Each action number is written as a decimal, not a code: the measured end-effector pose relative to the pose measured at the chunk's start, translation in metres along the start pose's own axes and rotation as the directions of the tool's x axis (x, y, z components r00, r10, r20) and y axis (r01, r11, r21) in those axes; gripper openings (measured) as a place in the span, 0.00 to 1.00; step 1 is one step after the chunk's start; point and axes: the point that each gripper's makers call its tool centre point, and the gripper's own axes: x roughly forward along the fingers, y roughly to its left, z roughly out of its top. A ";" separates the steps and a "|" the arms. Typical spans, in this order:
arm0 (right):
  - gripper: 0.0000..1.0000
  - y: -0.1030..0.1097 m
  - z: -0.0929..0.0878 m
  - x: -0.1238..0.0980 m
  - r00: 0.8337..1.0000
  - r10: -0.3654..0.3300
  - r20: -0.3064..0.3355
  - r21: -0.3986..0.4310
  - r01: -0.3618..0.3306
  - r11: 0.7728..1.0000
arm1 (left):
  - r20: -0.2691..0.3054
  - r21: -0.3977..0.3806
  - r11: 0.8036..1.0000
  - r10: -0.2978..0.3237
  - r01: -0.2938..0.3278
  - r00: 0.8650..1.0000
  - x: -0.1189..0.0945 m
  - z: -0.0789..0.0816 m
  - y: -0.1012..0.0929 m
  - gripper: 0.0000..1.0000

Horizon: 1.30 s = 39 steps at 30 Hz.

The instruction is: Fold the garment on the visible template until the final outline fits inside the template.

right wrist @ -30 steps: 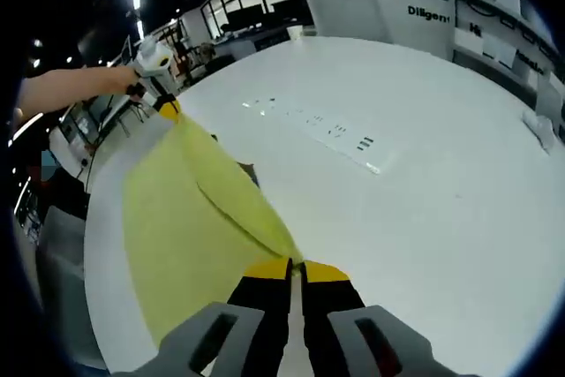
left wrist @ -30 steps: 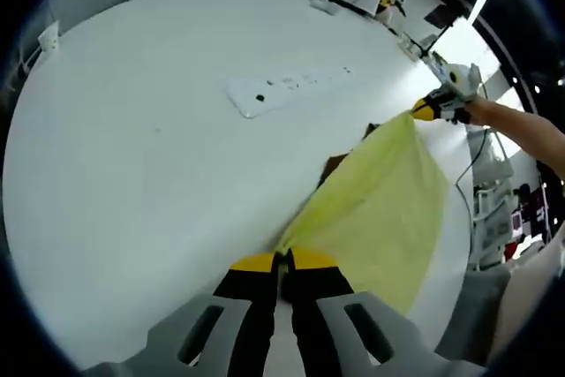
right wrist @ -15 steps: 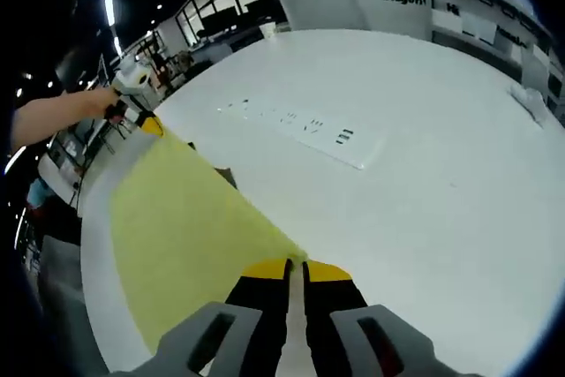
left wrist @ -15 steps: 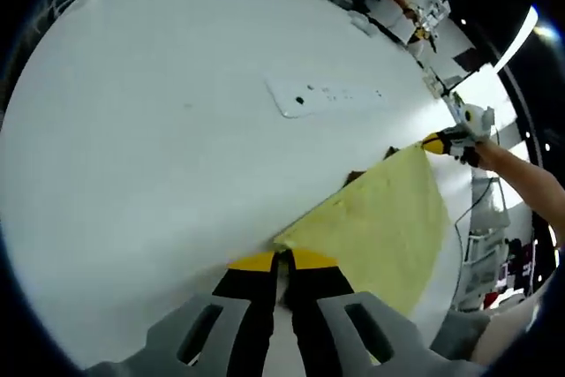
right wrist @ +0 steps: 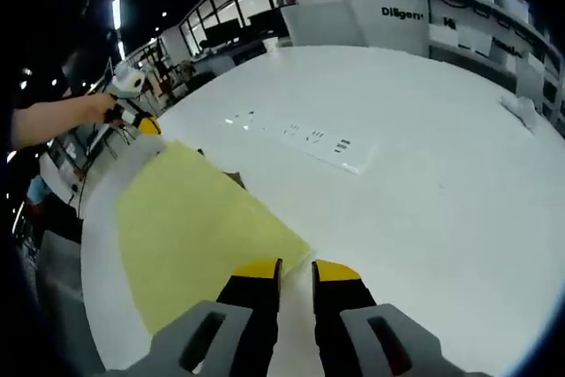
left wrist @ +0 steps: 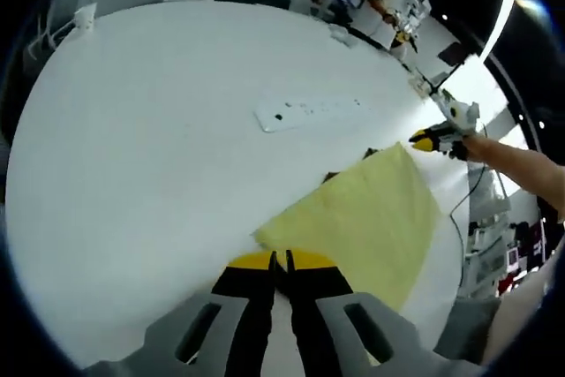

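Since the earlier frames the yellow garment [left wrist: 366, 222] has gone from hanging taut between the two tongs to lying flat on the white bench [left wrist: 141, 147], and the right tongs [right wrist: 293, 271] have let go of their corner. Their jaws now stand apart just short of the cloth's near corner, empty. The left tongs [left wrist: 281, 260] show jaws drawn close together at the garment's near edge; whether any cloth remains pinched cannot be told.

The garment [right wrist: 199, 227] lies as a smooth rectangular panel near the bench edge, with a dark sliver, judged to be the template [right wrist: 236, 179], showing at its far side. A white power strip [left wrist: 309, 112] lies well apart, farther in.

Judgement: one fold is laid down; the cloth appears to cover most of the template, so further folding is likely needed.

Both tongs are held low, pointing along the bench, at opposite ends of the same garment edge. The person's forearm [left wrist: 521, 165] reaches in behind the right tongs.
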 end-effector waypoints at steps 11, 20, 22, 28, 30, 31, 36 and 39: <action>0.12 0.050 -0.038 -0.032 0.994 0.081 0.072 -0.049 -0.078 0.996 | 0.075 0.100 0.994 -0.047 0.040 0.996 -0.028 -0.077 -0.048 0.13; 0.17 0.088 -0.075 -0.046 0.980 0.145 0.134 -0.055 -0.138 0.989 | 0.153 0.121 0.993 -0.015 -0.003 0.988 -0.031 -0.125 -0.066 0.17; 0.17 0.092 -0.080 -0.047 0.979 0.147 0.143 -0.055 -0.140 0.989 | 0.163 0.125 0.992 -0.009 -0.012 0.987 -0.030 -0.131 -0.068 0.18; 0.19 0.103 -0.091 -0.049 0.980 0.143 0.136 -0.078 -0.133 0.988 | 0.188 0.156 0.985 0.040 -0.070 0.981 -0.030 -0.139 -0.066 0.22; 0.20 0.106 -0.096 -0.048 0.982 0.139 0.125 -0.100 -0.127 0.987 | 0.190 0.162 0.984 0.049 -0.080 0.981 -0.028 -0.141 -0.067 0.23; 0.20 0.105 -0.098 -0.047 0.983 0.135 0.123 -0.103 -0.123 0.987 | 0.189 0.164 0.983 0.052 -0.084 0.981 -0.027 -0.141 -0.067 0.23; 0.20 0.109 -0.103 -0.046 0.984 0.124 0.126 -0.102 -0.112 0.988 | 0.189 0.173 0.981 0.052 -0.085 0.981 -0.018 -0.147 -0.076 0.21; 0.20 0.108 -0.107 -0.046 0.986 0.118 0.115 -0.108 -0.106 0.989 | 0.181 0.167 0.982 0.054 -0.085 0.982 -0.010 -0.149 -0.078 0.21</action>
